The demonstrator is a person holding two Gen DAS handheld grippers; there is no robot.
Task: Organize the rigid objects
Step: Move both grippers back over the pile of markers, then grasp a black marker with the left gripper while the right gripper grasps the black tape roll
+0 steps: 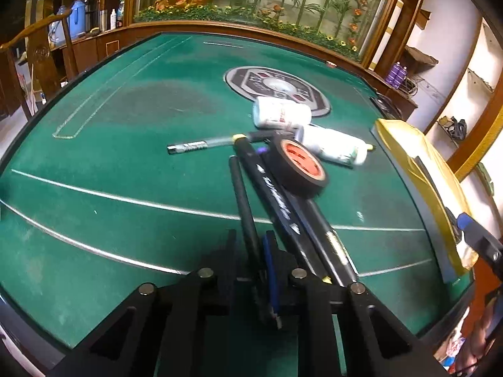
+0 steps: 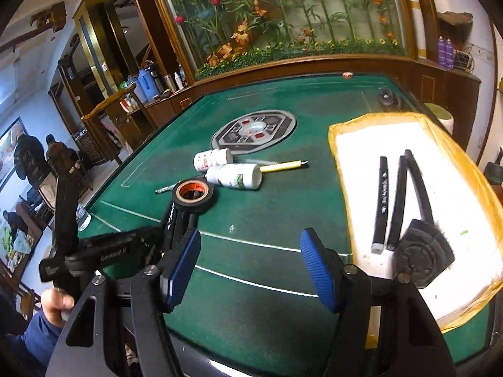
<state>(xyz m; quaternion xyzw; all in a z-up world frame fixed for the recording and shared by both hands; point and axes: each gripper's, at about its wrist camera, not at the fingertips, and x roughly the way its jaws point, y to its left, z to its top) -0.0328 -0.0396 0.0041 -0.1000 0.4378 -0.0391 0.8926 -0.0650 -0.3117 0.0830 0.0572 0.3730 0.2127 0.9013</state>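
While three black sticks (image 2: 400, 201) and a dark fan-shaped block (image 2: 422, 257) already lay on the white, yellow-edged tray (image 2: 349, 144) at the right of the green counter (image 2: 251, 213), the sorting was judged to be partly done. The left hand-held gripper (image 1: 250, 245) was clamped on a slim black rod (image 1: 243, 201) at the near middle of the counter, its two fingers drawn close on the rod. Just right of that rod lay more black sticks (image 1: 283, 201), with a roll of black tape (image 1: 298, 166) resting on their far ends. The right hand-held gripper (image 2: 250, 267) hung above the near counter, its blue pads (image 2: 182, 264) well apart and nothing between them. Left on the counter were two white bottles (image 2: 234, 176) lying on their sides (touching each other), a yellow pen (image 2: 284, 166) just right of them, and a silver-and-black marker (image 1: 191, 147) to their left. By these frames, the gripped rod, the remaining sticks, the tape, the bottles and both pens had yet to reach the tray.
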